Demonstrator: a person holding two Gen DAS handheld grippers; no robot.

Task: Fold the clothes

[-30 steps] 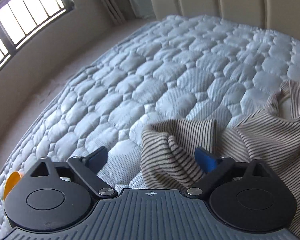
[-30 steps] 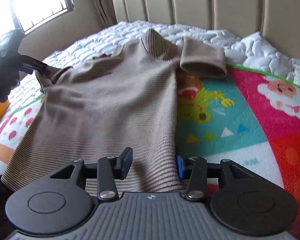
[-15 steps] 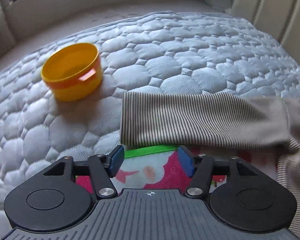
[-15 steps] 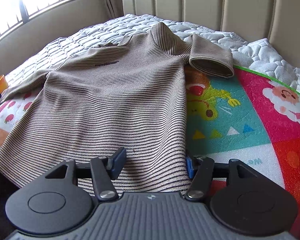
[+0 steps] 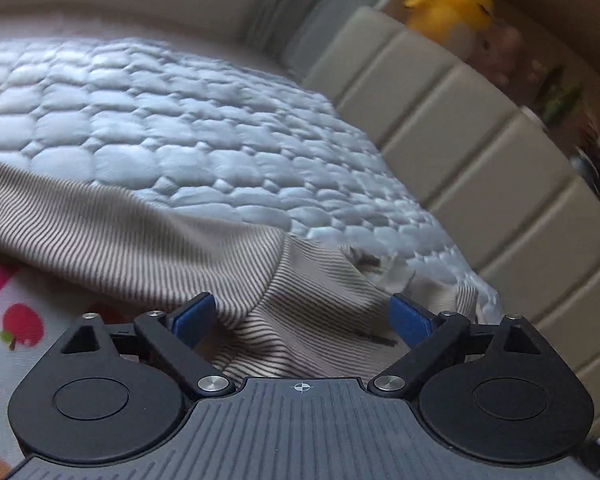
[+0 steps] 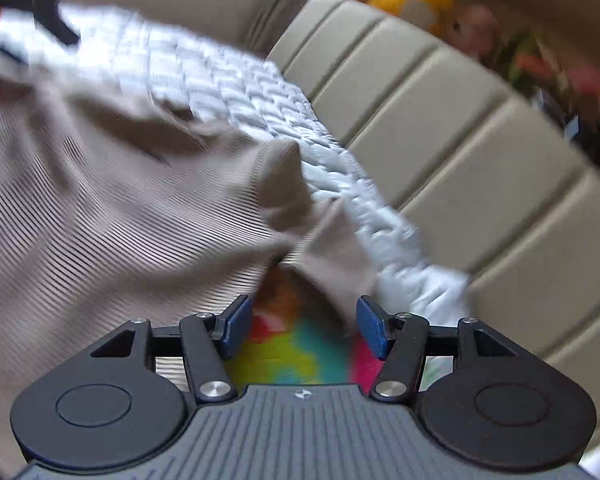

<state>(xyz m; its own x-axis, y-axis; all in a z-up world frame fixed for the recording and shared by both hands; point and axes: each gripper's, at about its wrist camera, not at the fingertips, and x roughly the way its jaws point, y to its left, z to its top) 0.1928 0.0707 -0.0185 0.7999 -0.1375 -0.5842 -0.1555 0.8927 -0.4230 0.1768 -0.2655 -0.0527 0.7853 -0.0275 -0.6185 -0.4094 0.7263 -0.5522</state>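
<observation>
A beige striped long-sleeved top (image 5: 112,248) lies spread on the bed; its left sleeve runs off to the left and its collar (image 5: 364,264) sits ahead. My left gripper (image 5: 304,316) is open, low over the shoulder and armpit area, with cloth between its blue pads but not pinched. In the right wrist view the top (image 6: 120,208) fills the left side, blurred by motion. My right gripper (image 6: 304,328) is open and empty over the colourful play mat (image 6: 296,348), close to the right sleeve (image 6: 332,248).
A white quilted mattress cover (image 5: 172,132) lies beyond the top. A padded beige headboard (image 5: 480,160) stands at the right, with a yellow plush toy (image 5: 452,4) on a shelf above it. The play mat (image 5: 16,320) shows at lower left.
Both grippers swung right toward the headboard. The left moved from the sleeve cuff to the shoulder and opened wider. The right moved from the hem up to the right sleeve. The yellow cup left view.
</observation>
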